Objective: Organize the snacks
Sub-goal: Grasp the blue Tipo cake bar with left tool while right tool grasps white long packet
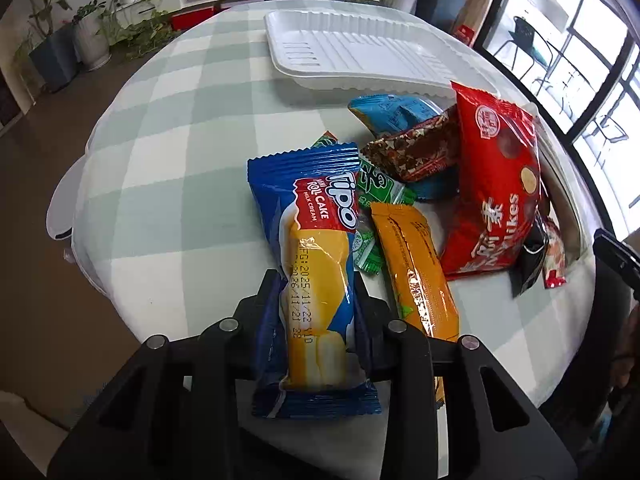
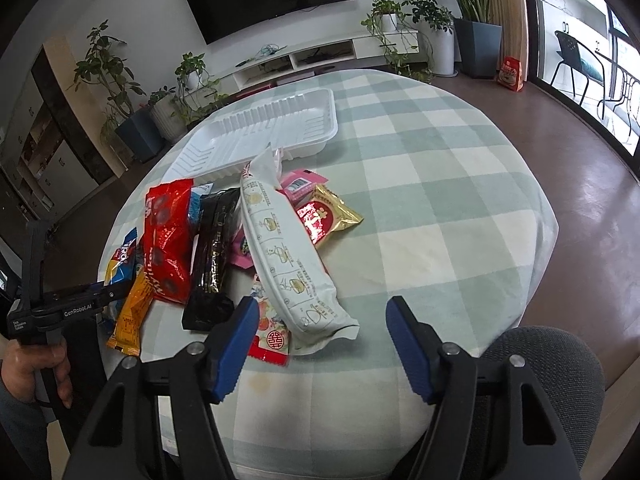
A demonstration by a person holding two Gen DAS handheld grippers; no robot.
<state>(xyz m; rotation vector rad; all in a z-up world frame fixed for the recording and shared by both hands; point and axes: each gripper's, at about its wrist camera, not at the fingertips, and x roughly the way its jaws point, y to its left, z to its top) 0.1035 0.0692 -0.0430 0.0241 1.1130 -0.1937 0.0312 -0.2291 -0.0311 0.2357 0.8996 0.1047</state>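
My left gripper (image 1: 316, 280) is shut on a blue Tipo roll cake packet (image 1: 312, 216), which its pads squeeze across the lower half at the near left of the snack pile. To its right lie an orange packet (image 1: 416, 268), a green packet (image 1: 380, 188), a brown packet (image 1: 416, 152) and a red Mylikes bag (image 1: 496, 184). A white tray (image 1: 360, 52) stands bare behind the pile. My right gripper (image 2: 323, 308) hangs open over the pile's near edge. The end of a long white packet (image 2: 288, 248) shows between its blue pads (image 2: 236, 344), untouched.
A black packet (image 2: 214, 252), a gold packet (image 2: 328, 216) and a pink packet (image 2: 300, 184) also lie in the pile on the checked tablecloth (image 2: 440, 200). A grey chair back (image 2: 552, 368) is at the near right. A hand (image 2: 32, 360) holds the left gripper's handle.
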